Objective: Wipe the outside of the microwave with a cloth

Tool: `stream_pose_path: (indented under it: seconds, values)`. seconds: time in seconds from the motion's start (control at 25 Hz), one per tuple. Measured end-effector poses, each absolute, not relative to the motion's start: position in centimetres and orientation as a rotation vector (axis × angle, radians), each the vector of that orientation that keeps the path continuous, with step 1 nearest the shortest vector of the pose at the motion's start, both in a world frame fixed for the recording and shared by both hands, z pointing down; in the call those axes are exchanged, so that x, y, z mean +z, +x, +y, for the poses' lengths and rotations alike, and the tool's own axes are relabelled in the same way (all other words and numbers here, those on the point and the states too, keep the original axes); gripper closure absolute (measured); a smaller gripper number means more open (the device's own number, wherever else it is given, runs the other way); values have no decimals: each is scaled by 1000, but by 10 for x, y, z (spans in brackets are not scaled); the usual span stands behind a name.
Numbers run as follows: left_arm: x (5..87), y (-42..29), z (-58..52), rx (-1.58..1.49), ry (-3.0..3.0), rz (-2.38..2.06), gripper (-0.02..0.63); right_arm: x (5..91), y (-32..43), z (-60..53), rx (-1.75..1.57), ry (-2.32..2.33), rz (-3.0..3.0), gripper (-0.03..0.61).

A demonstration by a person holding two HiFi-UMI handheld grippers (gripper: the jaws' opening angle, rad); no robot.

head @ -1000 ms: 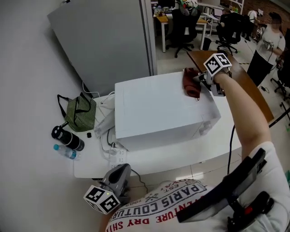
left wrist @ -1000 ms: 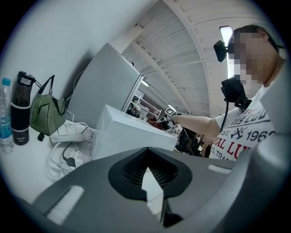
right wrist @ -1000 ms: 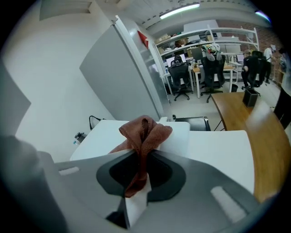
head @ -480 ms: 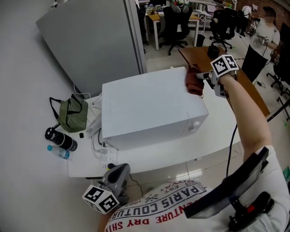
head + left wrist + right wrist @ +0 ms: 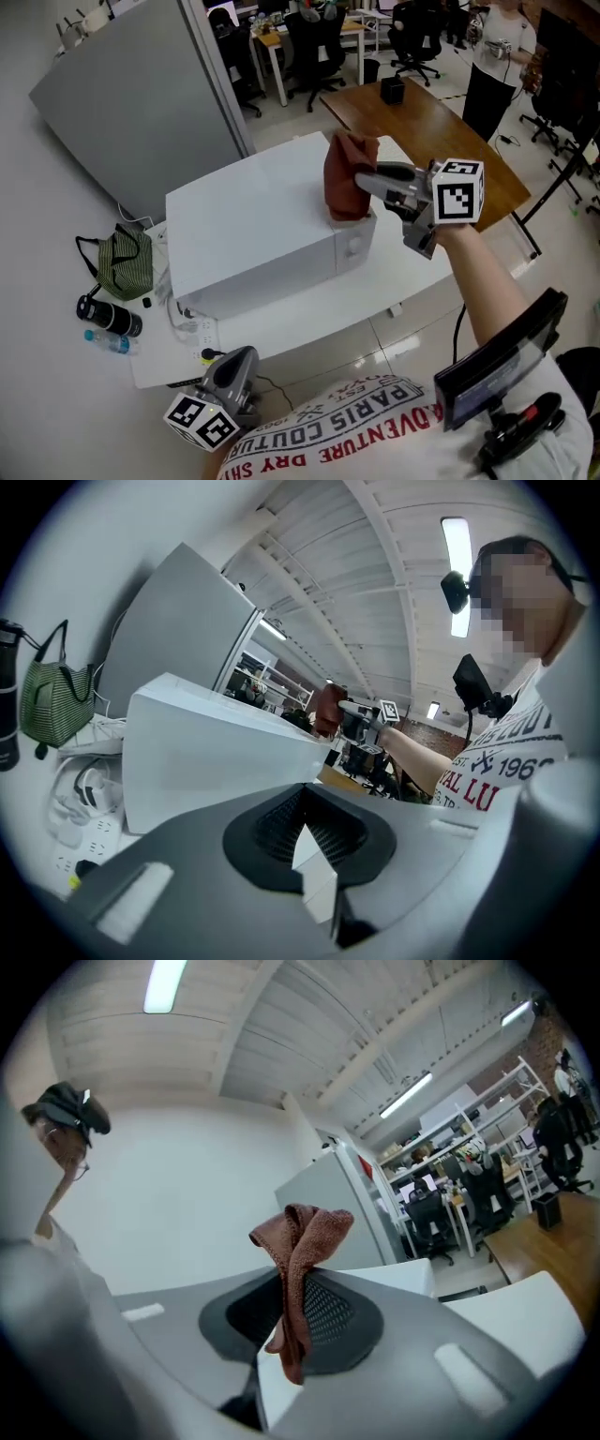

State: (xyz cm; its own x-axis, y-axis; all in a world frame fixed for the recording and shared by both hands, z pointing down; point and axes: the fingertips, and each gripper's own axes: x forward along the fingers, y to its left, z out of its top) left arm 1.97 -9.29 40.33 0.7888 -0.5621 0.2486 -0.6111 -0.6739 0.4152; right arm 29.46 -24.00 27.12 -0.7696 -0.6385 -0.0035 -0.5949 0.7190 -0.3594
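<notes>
Head view: the white microwave (image 5: pixel 253 225) is seen on a white table (image 5: pixel 309 319), with its door face towards the person. The rust-brown cloth (image 5: pixel 347 178) is held at the microwave's top front corner, on the control-panel end, and appears to rest against that edge; actual contact cannot be confirmed from this angle.

Right gripper view: the right gripper (image 5: pixel 286 1326) is closed tightly on the cloth, which is pinched by its middle. A bunched fold stands above the jaws and a short tail hangs below.

Left gripper view: the left gripper (image 5: pixel 305 841) is closed with nothing between its jaws. It is held low, near the person's body and well apart from the microwave, and takes no part in the wipe.

Judgement: the top appears to be mostly covered, and the front face and sides are probably yet to be done.

Notes for the stroke in hand:
- The bunched fold, not the jaw tips, should be pressed to the panel, so that plastic is not dragged over the casing.
- Long overlapping passes are advised, taken from the top edge downwards.
- Only light pressure should be used over the controls.
- The grip is narrow; the cloth could be pulled out if it snags on the door edge.
</notes>
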Motion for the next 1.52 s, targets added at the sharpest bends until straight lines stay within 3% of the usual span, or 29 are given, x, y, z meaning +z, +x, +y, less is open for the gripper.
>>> stream_pose_path:
  seconds: [0.32, 0.56, 1.52]
  values:
    - [385, 24, -63, 114, 2627, -639, 607, 328, 191, -75, -513, -997, 2778, 534]
    - [383, -4, -34, 88, 2691, -540, 607, 360, 128, -18, -564, -1015, 2720, 535]
    - [401, -58, -17, 88, 2640, -540, 607, 397, 50, -1, -552, -1045, 2895, 537]
